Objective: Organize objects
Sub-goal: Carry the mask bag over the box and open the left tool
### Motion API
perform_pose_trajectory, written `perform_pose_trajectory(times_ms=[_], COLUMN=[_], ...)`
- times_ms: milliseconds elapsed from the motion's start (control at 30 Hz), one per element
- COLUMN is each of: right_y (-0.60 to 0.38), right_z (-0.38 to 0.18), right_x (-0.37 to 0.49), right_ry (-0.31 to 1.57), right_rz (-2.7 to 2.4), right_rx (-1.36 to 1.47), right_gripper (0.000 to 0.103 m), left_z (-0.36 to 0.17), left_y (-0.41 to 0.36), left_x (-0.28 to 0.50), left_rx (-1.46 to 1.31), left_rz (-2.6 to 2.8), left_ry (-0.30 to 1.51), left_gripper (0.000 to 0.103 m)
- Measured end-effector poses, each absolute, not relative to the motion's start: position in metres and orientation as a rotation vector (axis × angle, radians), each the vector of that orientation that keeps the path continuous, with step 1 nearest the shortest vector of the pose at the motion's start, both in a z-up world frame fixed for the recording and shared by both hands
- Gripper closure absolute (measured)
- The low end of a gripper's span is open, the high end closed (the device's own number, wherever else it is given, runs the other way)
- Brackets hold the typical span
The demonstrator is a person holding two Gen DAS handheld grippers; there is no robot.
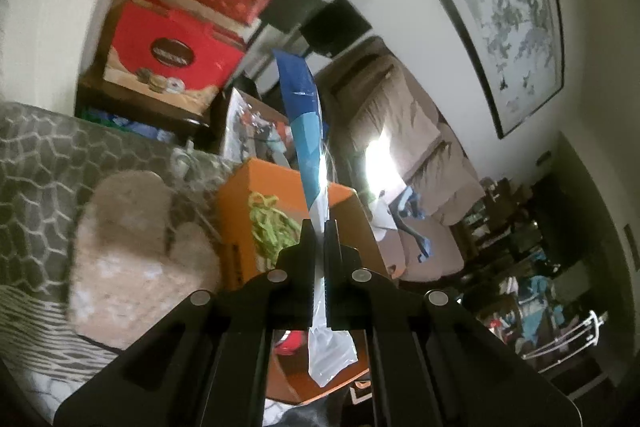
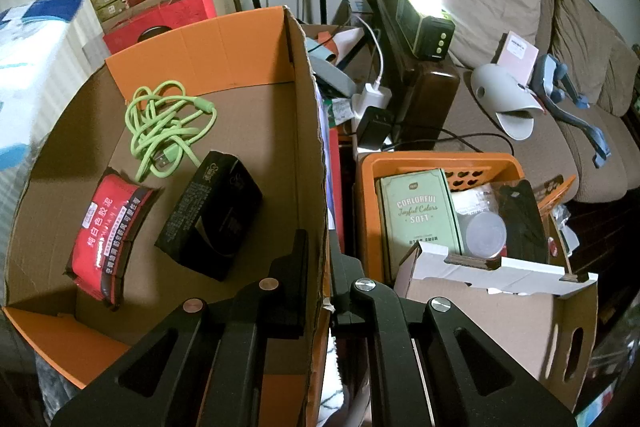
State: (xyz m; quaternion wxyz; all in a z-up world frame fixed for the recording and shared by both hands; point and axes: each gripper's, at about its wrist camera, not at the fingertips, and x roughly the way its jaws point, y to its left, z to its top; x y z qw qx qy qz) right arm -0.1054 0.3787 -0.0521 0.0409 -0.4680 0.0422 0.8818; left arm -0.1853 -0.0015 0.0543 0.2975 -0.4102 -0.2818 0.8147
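Left wrist view: my left fingers are clamped on a blue-and-white plastic packet, which stands up through the middle of the frame above the orange cardboard box. A beige fluffy slipper lies at the lower left on a grey patterned cover. In the right wrist view, my right fingers are closed on the box's right wall, low in the frame. Inside the box lie a green cable, a red packet and a black carton. To the right, an orange basket holds a pale green tin.
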Motion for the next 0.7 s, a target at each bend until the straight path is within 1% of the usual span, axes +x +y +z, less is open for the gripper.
perform_pose_trajectory(times_ms=[300,700], right_y=[0.378,0.378], right_z=[-0.052,-0.051], right_x=[-0.106,-0.106], right_ry=[0.129,0.128], right_rz=[2.7,2.699], right_rx=[-1.433,-1.435], right_gripper=[0.097,0.097], left_z=[0.03,-0.002], left_y=[0.053,0.105], left_x=[-0.19,-0.185], left_rx=[-1.159,-1.241], left_rz=[2.036,1.947], left_ry=[-0.774,-0.806], left_gripper=[0.1,0.1])
